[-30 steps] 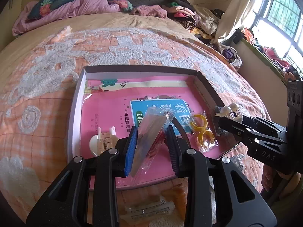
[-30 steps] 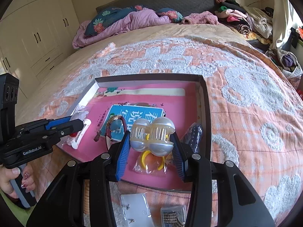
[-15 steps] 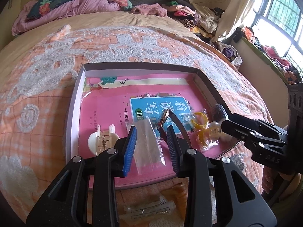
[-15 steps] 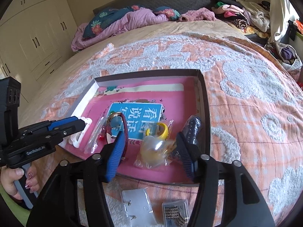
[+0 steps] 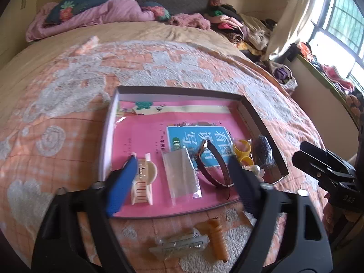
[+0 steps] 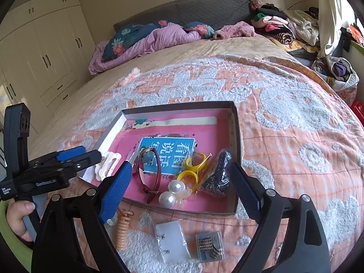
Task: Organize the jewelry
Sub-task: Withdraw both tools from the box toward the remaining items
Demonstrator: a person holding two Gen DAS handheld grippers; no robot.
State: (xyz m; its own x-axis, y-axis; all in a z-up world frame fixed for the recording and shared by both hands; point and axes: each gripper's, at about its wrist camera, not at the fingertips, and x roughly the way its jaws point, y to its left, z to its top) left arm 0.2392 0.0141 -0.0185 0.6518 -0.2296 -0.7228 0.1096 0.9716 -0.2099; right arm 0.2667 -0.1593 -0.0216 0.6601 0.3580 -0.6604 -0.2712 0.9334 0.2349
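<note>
Daylight enters through the barred window (image 5: 339,25) at the upper right of the left wrist view; the panes are blown out to white, and the curtain (image 5: 289,16) beside it glares. Illumination across the bedspread (image 5: 95,84) is even and fairly bright, with soft shadows only. Strong fisheye distortion: the bed bulges, and both views darken to black at the corners. The left gripper (image 5: 182,166) fingers at the bottom show motion blur. The right wrist view is sharper, its wardrobe (image 6: 45,52) evenly lit.
</note>
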